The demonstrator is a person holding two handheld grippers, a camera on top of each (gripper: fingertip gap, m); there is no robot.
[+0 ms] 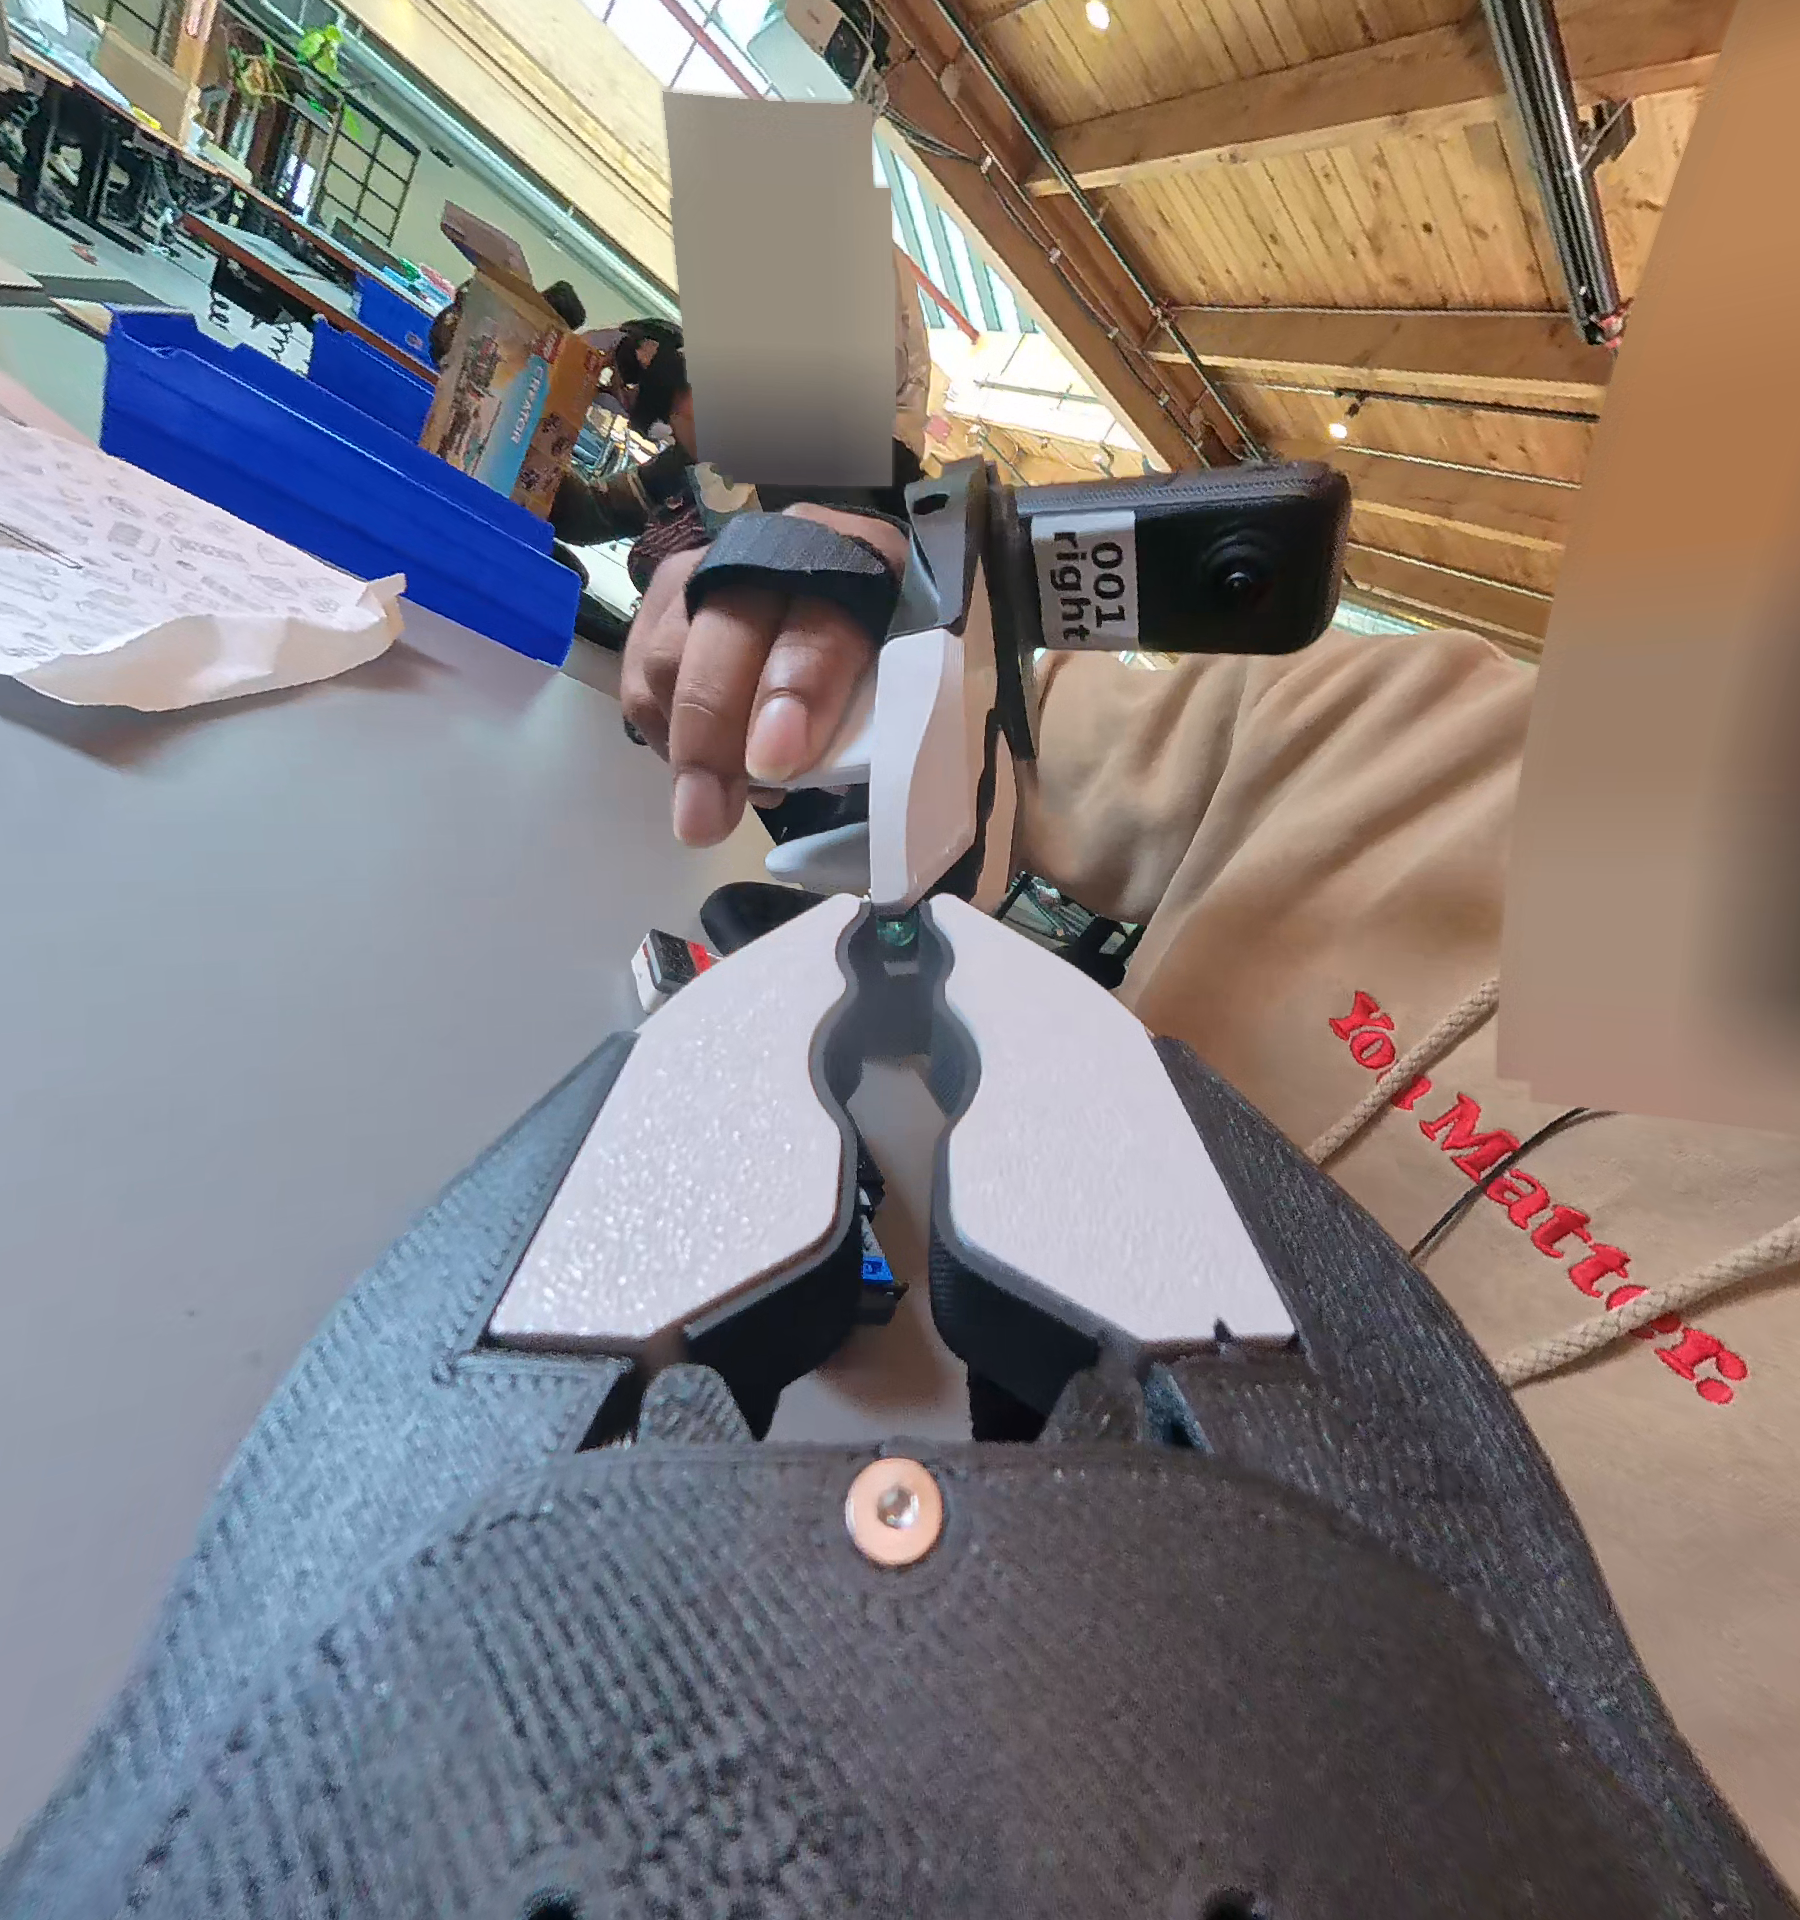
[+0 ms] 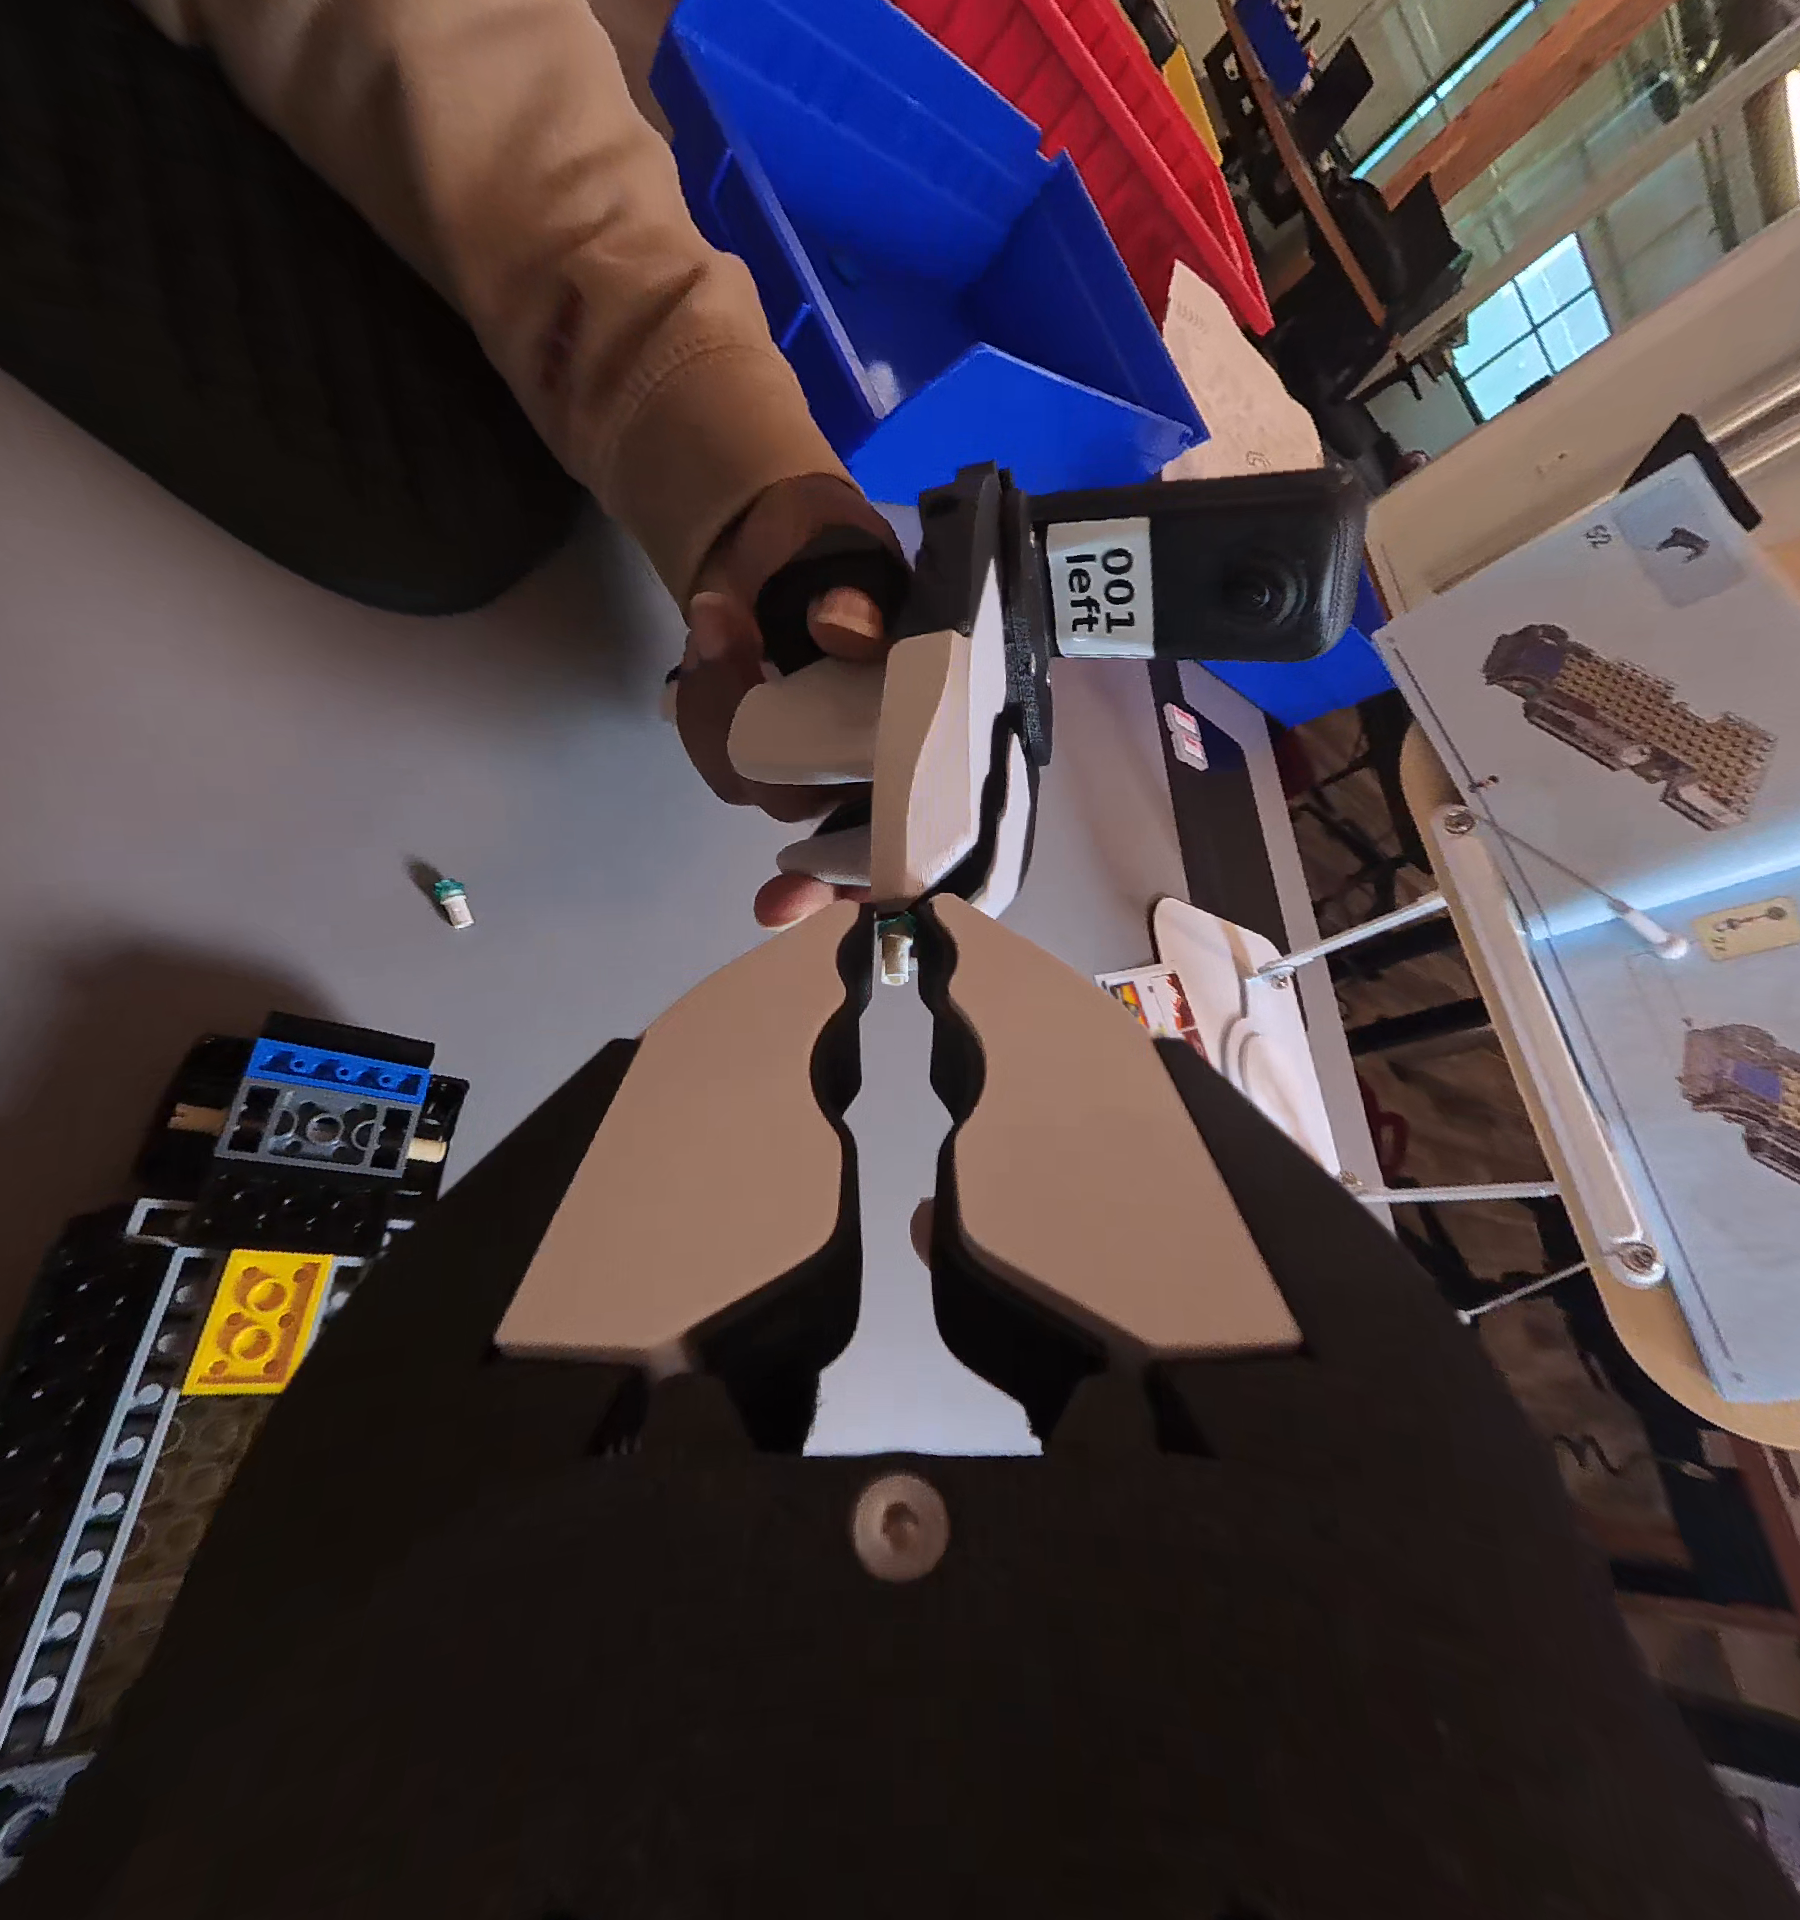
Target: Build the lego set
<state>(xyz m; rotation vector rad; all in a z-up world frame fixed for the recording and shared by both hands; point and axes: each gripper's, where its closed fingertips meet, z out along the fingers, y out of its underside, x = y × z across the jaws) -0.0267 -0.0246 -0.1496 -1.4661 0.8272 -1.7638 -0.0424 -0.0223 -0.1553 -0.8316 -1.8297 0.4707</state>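
Grey worktop, timber-ceilinged workshop; two grippers tip to tip.
Left to right: brick model; loose green-and-white peg; second peg, long axis along right gripper, green end outward, both narrowed fingers clamping it; left gripper pinching green end; two blue bins.

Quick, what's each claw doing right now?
Left gripper: closed on the small piece's green end.
Right gripper: closed on the same piece's white end.
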